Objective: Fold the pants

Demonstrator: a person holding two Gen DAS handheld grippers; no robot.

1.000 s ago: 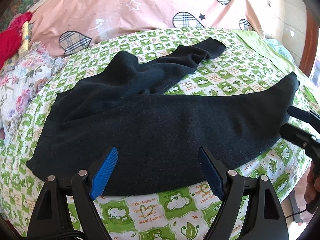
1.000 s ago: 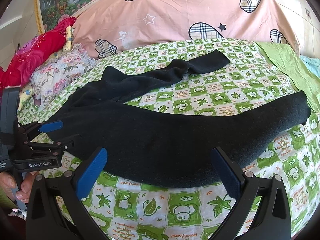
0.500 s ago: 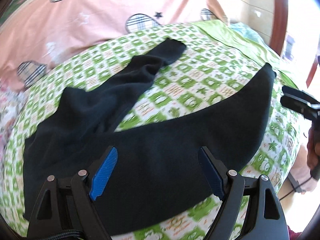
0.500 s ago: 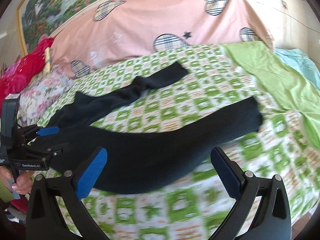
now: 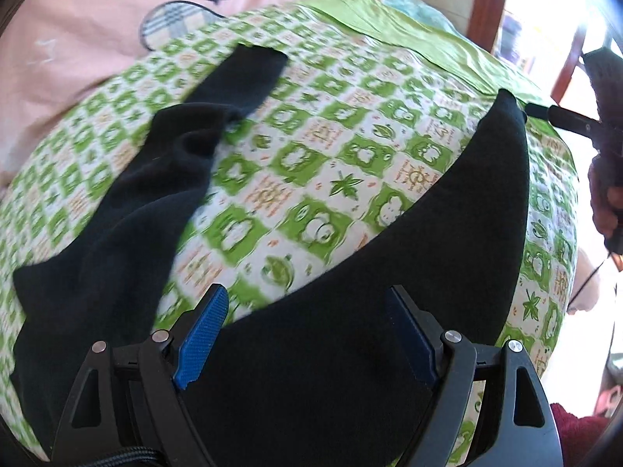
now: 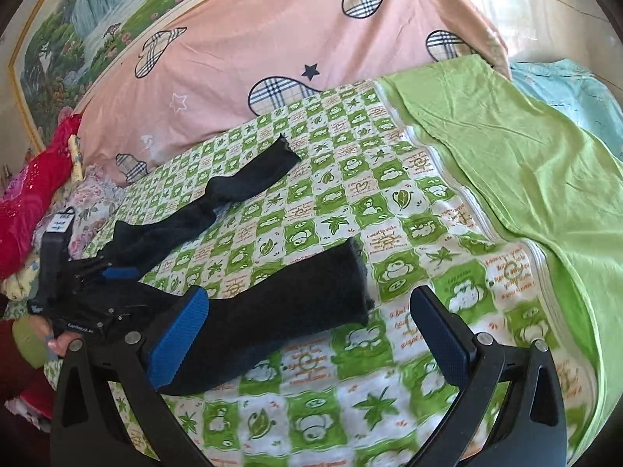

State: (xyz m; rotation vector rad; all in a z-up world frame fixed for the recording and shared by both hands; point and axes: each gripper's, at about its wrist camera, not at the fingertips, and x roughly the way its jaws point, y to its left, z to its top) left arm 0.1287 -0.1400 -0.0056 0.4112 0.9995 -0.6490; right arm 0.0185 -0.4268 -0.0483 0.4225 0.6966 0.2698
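Your left tongs (image 5: 301,330) are spread wide, poised over the waist end of the black pants (image 5: 350,311); your right tongs (image 6: 307,334) gape too, just beside the near leg's cuff (image 6: 356,280). Nothing pinched yet. The pants look soft, thick, floppy — likely to sag, so take the cuff and the waistband. They sprawl in a V on the green-checked bed (image 6: 389,202), legs apart.

Both wrist views low over bed (image 5: 342,163) — sharing pants (image 6: 296,303)

black pants (image 6: 296,303) | unfolded, flat on the bedsheet | legs splayed apart (V-shape)
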